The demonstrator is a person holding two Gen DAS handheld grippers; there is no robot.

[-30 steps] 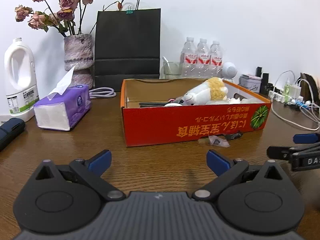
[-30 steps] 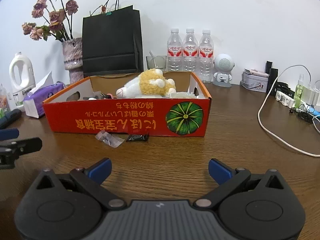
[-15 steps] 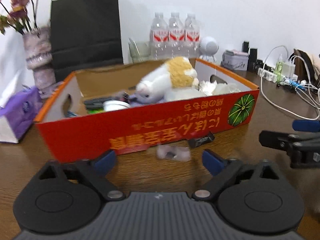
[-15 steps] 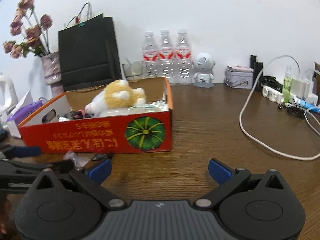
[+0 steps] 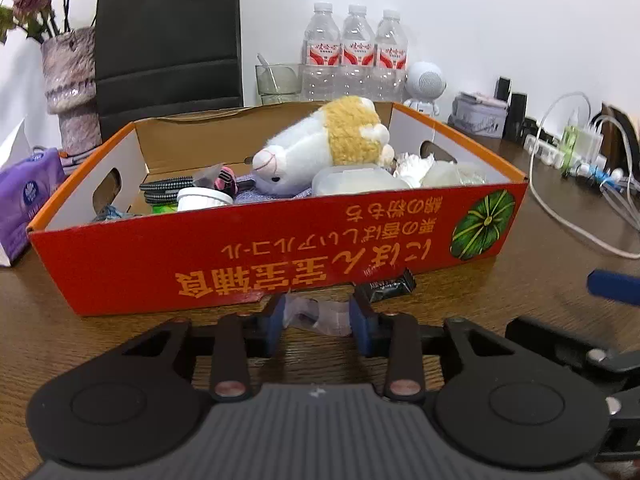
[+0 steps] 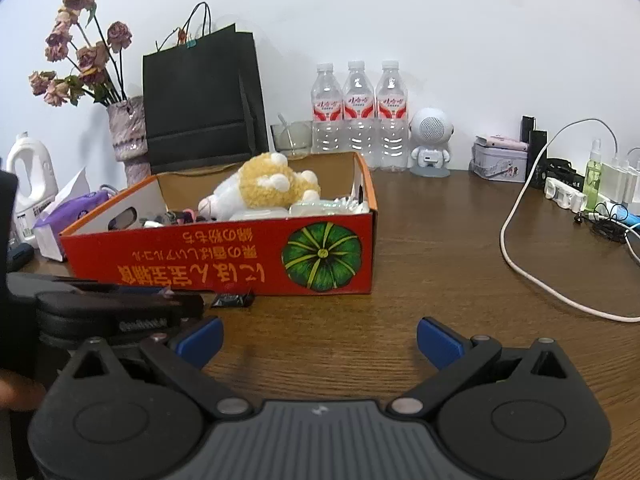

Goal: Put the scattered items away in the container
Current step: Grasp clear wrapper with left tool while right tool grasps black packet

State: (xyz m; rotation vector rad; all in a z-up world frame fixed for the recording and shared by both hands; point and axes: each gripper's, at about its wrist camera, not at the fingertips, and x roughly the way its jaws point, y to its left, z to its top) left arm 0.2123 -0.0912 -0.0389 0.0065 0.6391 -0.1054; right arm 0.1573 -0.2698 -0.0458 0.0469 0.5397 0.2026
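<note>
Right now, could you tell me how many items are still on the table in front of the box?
2: a clear packet between the left gripper fingers, and a black packet to its right against the box. The grippers may hide others.

Left gripper: low over the table, fingers narrowed around a clear packet.
Right gripper: level, fingers spread wide, holding nothing.

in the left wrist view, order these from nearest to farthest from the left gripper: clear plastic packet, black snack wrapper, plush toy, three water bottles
1. Clear plastic packet: between the jaws of the left gripper.
2. Black snack wrapper: just beyond, slightly right, against the red cardboard box.
3. White and tan plush toy: inside the box.
4. Three clear water bottles: behind the box, by the wall.
</note>
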